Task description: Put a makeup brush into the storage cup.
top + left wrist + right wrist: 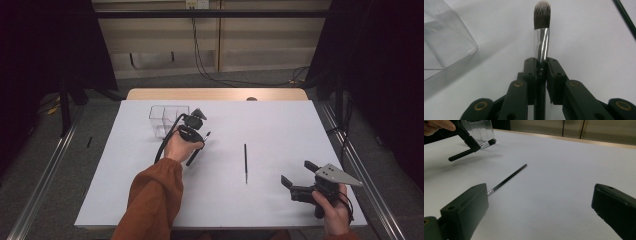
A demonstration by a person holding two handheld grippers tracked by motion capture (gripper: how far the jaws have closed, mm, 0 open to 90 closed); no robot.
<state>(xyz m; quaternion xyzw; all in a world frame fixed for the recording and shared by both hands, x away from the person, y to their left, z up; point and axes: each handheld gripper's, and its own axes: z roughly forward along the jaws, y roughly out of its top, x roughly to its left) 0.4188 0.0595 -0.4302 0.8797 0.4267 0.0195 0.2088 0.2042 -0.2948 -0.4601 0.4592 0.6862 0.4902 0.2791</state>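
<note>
Left tongs [541,67] are clamped tight and raised; right tongs [299,176] gape wide, held low.

A black-handled makeup brush [541,37] with silver ferrule and dark, pale-tipped bristles is showing mid-frame; a clear plastic organiser box [446,42] is glinting upper left; a thin black stick [245,162] is lying on the white table [280,125].
</note>
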